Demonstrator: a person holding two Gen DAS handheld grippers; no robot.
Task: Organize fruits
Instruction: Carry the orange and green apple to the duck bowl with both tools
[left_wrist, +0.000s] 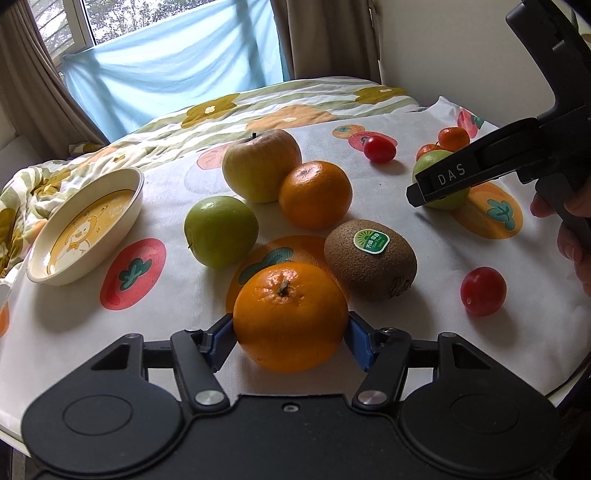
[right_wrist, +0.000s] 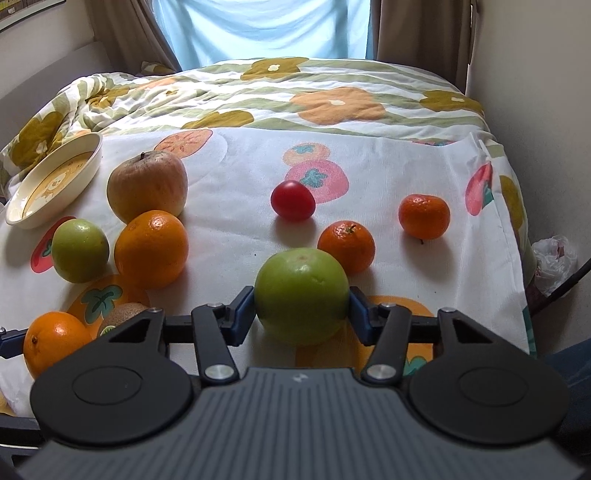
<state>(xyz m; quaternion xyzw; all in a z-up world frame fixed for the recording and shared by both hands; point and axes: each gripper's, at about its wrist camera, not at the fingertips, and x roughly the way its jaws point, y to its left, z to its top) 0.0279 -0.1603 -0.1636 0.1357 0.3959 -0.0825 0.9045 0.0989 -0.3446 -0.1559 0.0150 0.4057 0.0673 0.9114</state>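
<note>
My left gripper (left_wrist: 290, 332) is shut on a large orange (left_wrist: 290, 315) at the near edge of the cloth. Beyond it lie a kiwi (left_wrist: 370, 258), a green apple (left_wrist: 221, 230), another orange (left_wrist: 314, 194) and a big yellowish apple (left_wrist: 261, 170). My right gripper (right_wrist: 302, 308) is shut on a green apple (right_wrist: 301, 295); this apple shows in the left wrist view (left_wrist: 439, 181) behind the right gripper's body. Two small mandarins (right_wrist: 346, 245) (right_wrist: 424, 216) and a red tomato (right_wrist: 292, 200) lie beyond it. A cream dish (left_wrist: 85, 229) sits at the far left.
Fruits rest on a white fruit-print cloth (right_wrist: 240, 177) over a floral quilt (right_wrist: 295, 96). A second red tomato (left_wrist: 483, 291) lies at the right. A wall and a plastic bag (right_wrist: 554, 262) are at the right; a curtained window is behind.
</note>
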